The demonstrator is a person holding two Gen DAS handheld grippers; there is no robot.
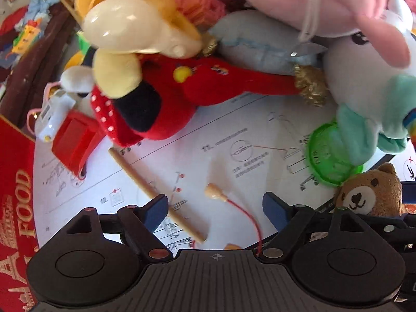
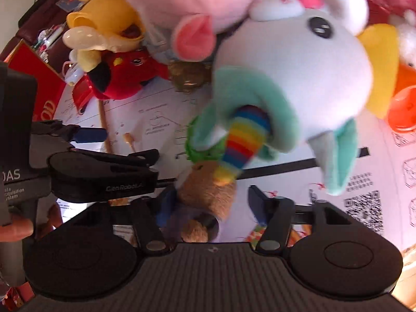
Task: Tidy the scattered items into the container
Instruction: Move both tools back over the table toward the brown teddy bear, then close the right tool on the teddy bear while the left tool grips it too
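Lots here is cut off or smeared. The pink plush (image 2: pixel 182 2) runs off the top edge in both wrist views, and the white unicorn plush (image 2: pixel 291 78) is motion-blurred, so I can't make out how it's supported. The brown teddy bear (image 2: pixel 208 195) is partly hidden behind the right gripper (image 2: pixel 208 202)'s near-left finger; only its head and an ear show there, though in the left wrist view its face (image 1: pixel 364 195) is clear at the right edge. The red box (image 1: pixel 15 182) with "FOOD" lettering is cropped at the far left, so I can't tell if it's the container.

Open room: the white instruction sheet (image 1: pixel 234 143) is bare in the middle, with toys crowding the far side. A wooden stick (image 1: pixel 145 184) and a small beige bead on a red string (image 1: pixel 215 192) lie on it near the left gripper (image 1: pixel 215 208), the stick passing under its left fingertip.

Left gripper: fingers spread wide, nothing between them. Right gripper: also spread wide, with the teddy between the fingers but not squeezed. The green plastic lid (image 1: pixel 327 153) sits half under the unicorn's mint leg, touching the teddy.
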